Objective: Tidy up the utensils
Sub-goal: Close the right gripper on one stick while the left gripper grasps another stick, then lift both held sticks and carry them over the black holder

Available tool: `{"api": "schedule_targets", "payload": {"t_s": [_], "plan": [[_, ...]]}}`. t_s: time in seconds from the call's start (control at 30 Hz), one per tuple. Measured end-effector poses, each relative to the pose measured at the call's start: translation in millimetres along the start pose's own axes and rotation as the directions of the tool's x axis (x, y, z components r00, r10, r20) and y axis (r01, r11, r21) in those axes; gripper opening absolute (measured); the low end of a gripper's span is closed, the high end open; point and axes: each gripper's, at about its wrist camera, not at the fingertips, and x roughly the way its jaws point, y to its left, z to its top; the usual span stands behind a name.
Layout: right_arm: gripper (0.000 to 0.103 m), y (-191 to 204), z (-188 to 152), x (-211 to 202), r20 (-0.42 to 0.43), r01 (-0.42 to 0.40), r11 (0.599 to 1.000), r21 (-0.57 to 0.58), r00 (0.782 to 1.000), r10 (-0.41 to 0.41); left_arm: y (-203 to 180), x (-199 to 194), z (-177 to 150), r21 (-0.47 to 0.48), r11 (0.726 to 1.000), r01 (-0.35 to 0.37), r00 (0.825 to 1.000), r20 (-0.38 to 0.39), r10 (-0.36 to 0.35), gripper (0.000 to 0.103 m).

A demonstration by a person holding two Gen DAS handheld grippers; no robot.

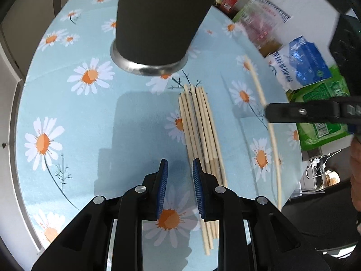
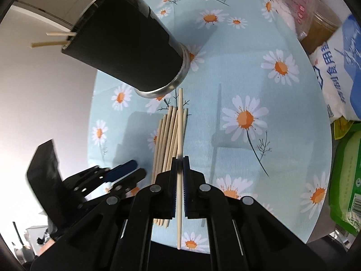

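A pile of several wooden chopsticks (image 1: 200, 131) (image 2: 168, 140) lies on the daisy tablecloth in front of a tall black holder with a metal base (image 1: 158, 22) (image 2: 126, 45). Two chopsticks (image 2: 56, 38) stick out of the holder's mouth. My right gripper (image 2: 179, 160) (image 1: 270, 113) is shut on a single chopstick (image 2: 179, 124) (image 1: 259, 90), held above the table to the right of the pile. My left gripper (image 1: 179, 164) (image 2: 135, 169) hovers just left of the pile's near end. Its blue pads stand apart with nothing between them.
A white and blue bag (image 1: 300, 65) (image 2: 338, 72), a green packet (image 1: 322, 117) (image 2: 347, 180) and bottles and jars (image 1: 252, 6) crowd the table's right edge. The table's rounded edge (image 1: 24, 103) runs along the left. Bare tablecloth (image 2: 248, 79) lies right of the pile.
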Motion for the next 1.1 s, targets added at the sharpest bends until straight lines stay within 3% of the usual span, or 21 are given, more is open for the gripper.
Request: {"api": "schedule_targets", "payload": {"t_s": [0.4,0.67,0.77,0.83,1.1], "plan": [[0.005,-15.1,-7.7,-4.6,-0.001,-0.133,0.991,0.005,0.991,0.133,-18.8,13.6,7.4,0.012,0.991,-0.132,0.989,-0.061,0.133,0.020],[0.005,-19.3,-7.8,-6.4,0.024,-0.137,0.990,-0.028,0.990,0.138,-31.8,21.9,14.5,0.011,0.979,-0.205,0.975,-0.088,0.206,0.019],[0.005,-22.4,-6.9,-5.3,0.037,-0.124,0.992,-0.037,0.991,0.125,-39.8,27.4,17.4,0.016,0.976,-0.219,0.970,-0.101,0.220,0.008],[0.005,-24.6,-7.2,-4.3,0.036,-0.134,0.990,-0.039,0.990,0.135,-44.8,31.2,19.8,0.024,0.968,-0.251,0.963,-0.098,0.252,0.007],[0.005,-26.6,-7.0,-1.6,0.035,-0.160,0.985,-0.065,0.986,0.163,-48.3,39.0,27.4,0.007,0.962,-0.272,0.956,-0.115,0.271,0.005]]}}
